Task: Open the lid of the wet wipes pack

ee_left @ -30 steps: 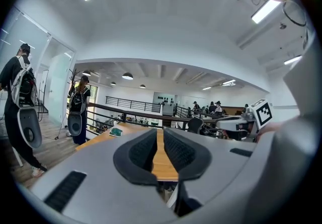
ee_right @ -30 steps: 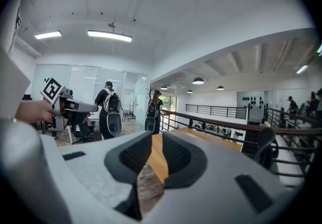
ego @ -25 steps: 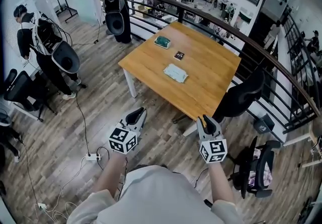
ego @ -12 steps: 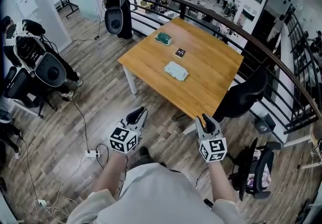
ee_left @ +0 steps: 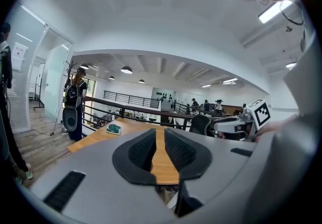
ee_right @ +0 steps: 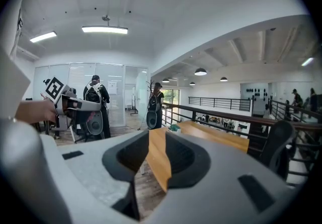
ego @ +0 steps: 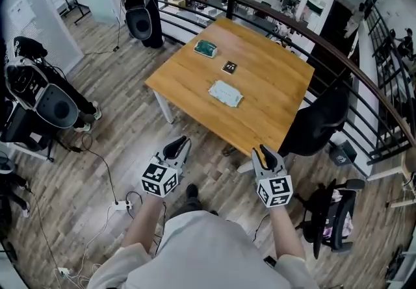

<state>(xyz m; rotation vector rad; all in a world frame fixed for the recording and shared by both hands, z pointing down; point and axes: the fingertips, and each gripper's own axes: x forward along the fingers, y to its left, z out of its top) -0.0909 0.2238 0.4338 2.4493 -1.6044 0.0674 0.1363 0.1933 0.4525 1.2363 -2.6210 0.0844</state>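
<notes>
Pack: wet wipes pack (ego: 225, 93) lying ahead, btwn grippers, well apart.
L: left gripper (ego: 177, 146) jaws just been opening, empty.
R: right gripper (ego: 265, 153) gaping, empty.

I see a square wooden table (ego: 276, 89) bearing three things. A pale flat pack (ego: 225, 93) lies near its middle. A small dark card (ego: 229, 67) sits at the pack's 12 o'clock, and a green pack (ego: 207, 49) lies farther off at 11 o'clock.

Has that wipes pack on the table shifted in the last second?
No. The wet wipes pack lies in the same spot on the table, just this side of the small dark card.
</notes>
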